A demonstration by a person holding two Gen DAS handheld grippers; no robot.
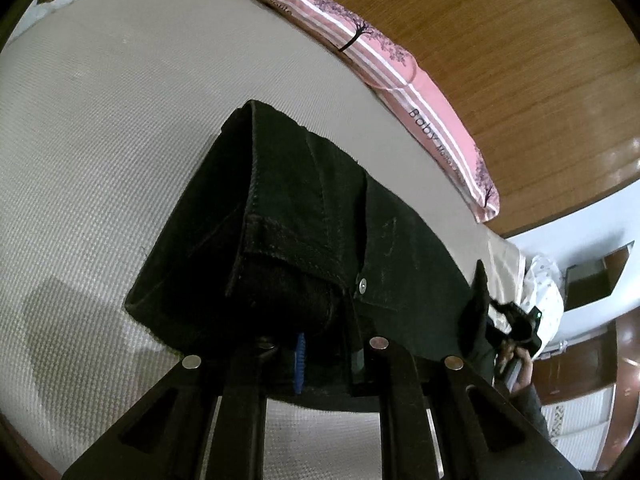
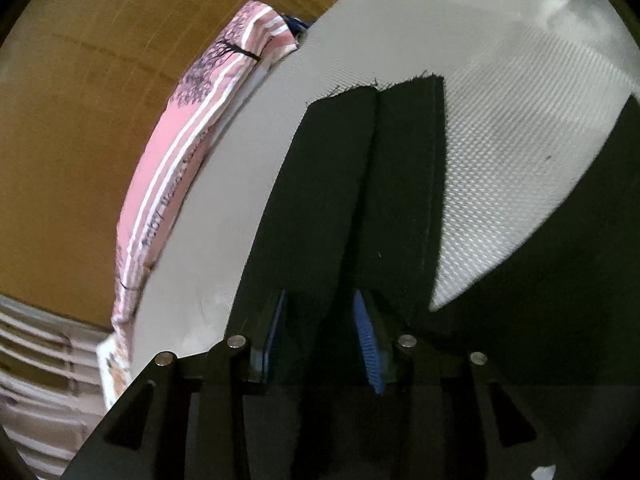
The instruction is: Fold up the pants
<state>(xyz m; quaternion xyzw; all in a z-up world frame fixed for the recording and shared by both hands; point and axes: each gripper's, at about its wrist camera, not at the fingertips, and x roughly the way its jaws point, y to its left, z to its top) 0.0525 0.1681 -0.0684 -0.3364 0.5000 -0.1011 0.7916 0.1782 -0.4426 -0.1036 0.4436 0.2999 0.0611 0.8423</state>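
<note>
Held up over the bed [image 1: 100, 140]: black pants [image 1: 304, 220], clamped at the waistband in the left gripper [image 1: 324, 352], leg fabric pinched in the right gripper [image 2: 320, 332]. Ran lengthwise straight ahead of the right gripper, hems [image 2: 376, 88] farthest away.

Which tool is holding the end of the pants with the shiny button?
The left tool. The silver button on the black pants sits just beyond it, while the right tool holds the frayed leg hems.
</note>
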